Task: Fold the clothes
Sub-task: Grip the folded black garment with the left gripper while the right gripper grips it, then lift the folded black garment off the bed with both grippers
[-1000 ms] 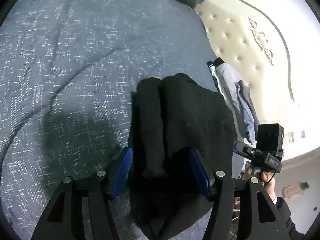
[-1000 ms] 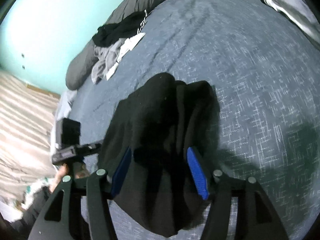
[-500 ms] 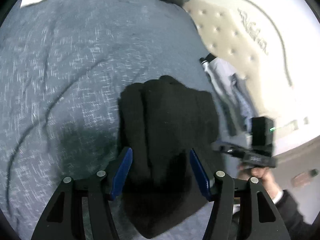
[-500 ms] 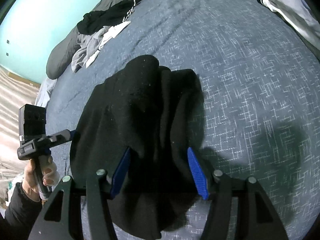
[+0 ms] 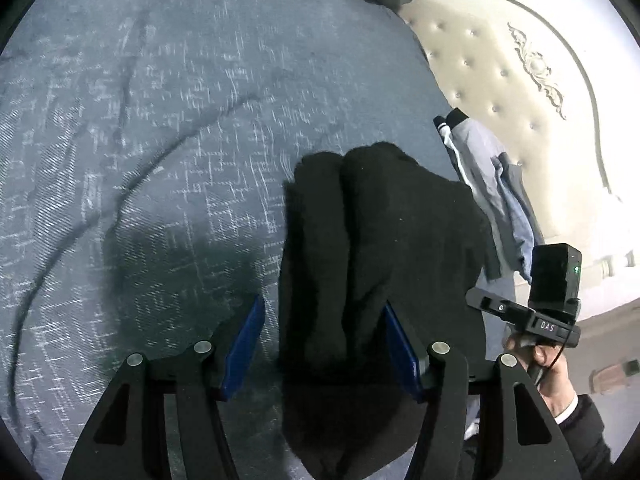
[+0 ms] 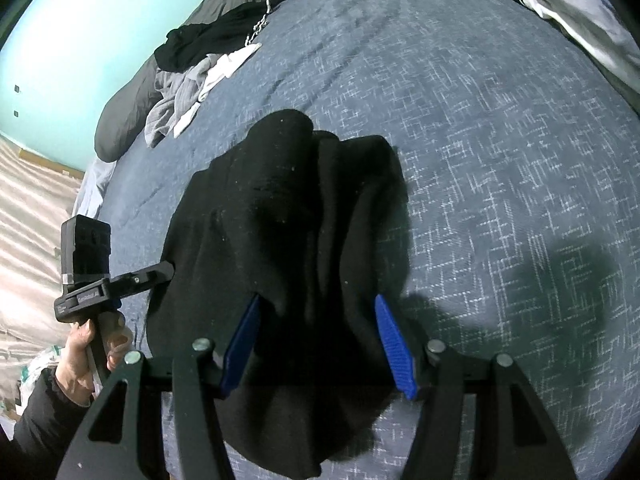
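A bunched black fleece garment (image 5: 380,248) is straddled between the wide-parted, non-gripping pads of the left gripper (image 5: 322,340) and the just-opening right gripper (image 6: 320,344), seemingly released onto the blue patterned bedspread (image 5: 160,140) for folding.

The black garment (image 5: 380,248) I'm folding is a thick, matte knit, probably a sweater, though I can't make out sleeves or a collar. It lies on the blue patterned bedspread (image 5: 160,140), folded into a bundle longer than it is wide. Soft lengthwise ridges run along its top, and its far end is rounded and bulky. Pale lint specks dot the fabric (image 6: 280,200). Its near end lies flatter and spreads wider across the cover.
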Demonstrator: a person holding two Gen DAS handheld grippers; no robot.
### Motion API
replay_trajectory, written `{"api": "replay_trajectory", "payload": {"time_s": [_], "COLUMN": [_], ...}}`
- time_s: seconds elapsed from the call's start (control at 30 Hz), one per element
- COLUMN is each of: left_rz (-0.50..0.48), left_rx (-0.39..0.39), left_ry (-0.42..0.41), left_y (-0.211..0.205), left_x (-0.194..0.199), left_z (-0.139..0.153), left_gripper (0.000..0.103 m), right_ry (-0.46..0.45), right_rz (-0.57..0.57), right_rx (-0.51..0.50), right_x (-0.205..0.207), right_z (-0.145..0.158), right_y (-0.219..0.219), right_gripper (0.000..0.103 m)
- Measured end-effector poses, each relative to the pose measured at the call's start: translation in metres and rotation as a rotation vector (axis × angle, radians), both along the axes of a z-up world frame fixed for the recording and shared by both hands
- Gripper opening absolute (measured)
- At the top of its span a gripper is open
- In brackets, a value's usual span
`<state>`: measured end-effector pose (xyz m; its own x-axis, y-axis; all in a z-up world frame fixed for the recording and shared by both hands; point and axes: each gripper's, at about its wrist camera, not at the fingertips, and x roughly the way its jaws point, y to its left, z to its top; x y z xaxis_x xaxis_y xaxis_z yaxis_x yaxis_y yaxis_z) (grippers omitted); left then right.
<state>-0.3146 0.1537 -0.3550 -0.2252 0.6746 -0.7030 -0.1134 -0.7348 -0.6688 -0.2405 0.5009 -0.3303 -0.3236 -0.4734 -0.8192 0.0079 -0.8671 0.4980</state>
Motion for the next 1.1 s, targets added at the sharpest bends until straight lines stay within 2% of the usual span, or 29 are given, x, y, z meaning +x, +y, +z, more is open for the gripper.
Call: {"api": "replay_trajectory", "payload": {"time_s": [0.1,0.2,0.37,0.47,0.7,0.87,1.0,1.1], "left_rz": [-0.015,-0.023,-0.008,-0.003,-0.011,-0.016,-0.026,-0.034], "left_rx": [0.018,0.033,0.108,0.117,0.119,0.137,0.143,0.141], "left_ry": [-0.03,-0.045,-0.07,-0.065,-0.039,-0.032,-0.03,-0.028], "left_y": [0.006,0.009,0.008,0.011,0.021,0.027,0.028,0.033], "left_x": [-0.002,-0.003,-0.005,-0.005,-0.006,-0.012,-0.013,-0.013], "left_z": [-0.007,-0.013,-0.027,-0.03,-0.029,-0.033,-0.033,-0.032], "left_gripper": [0.071,0.072,0.077,0.08,0.08,0.08,0.079,0.067], "right_ry": [-0.034,-0.058,-0.097,-0.095,-0.085,-0.07,-0.064,-0.047], "right_rz": [-0.012,-0.018,0.001,0.016,0.076,0.097,0.102,0.116], "right_rx": [0.015,0.003,-0.067,-0.084,-0.082,-0.079,-0.092,-0.082], "right_x": [-0.002,-0.005,-0.011,-0.014,-0.023,-0.028,-0.028,-0.028], "right_z": [-0.005,-0.011,-0.021,-0.023,-0.026,-0.028,-0.028,-0.025], "right_y": [0.003,0.004,0.002,-0.001,-0.02,-0.03,-0.03,-0.035], "right_gripper": [0.083,0.084,0.084,0.084,0.084,0.078,0.066,0.058]}}
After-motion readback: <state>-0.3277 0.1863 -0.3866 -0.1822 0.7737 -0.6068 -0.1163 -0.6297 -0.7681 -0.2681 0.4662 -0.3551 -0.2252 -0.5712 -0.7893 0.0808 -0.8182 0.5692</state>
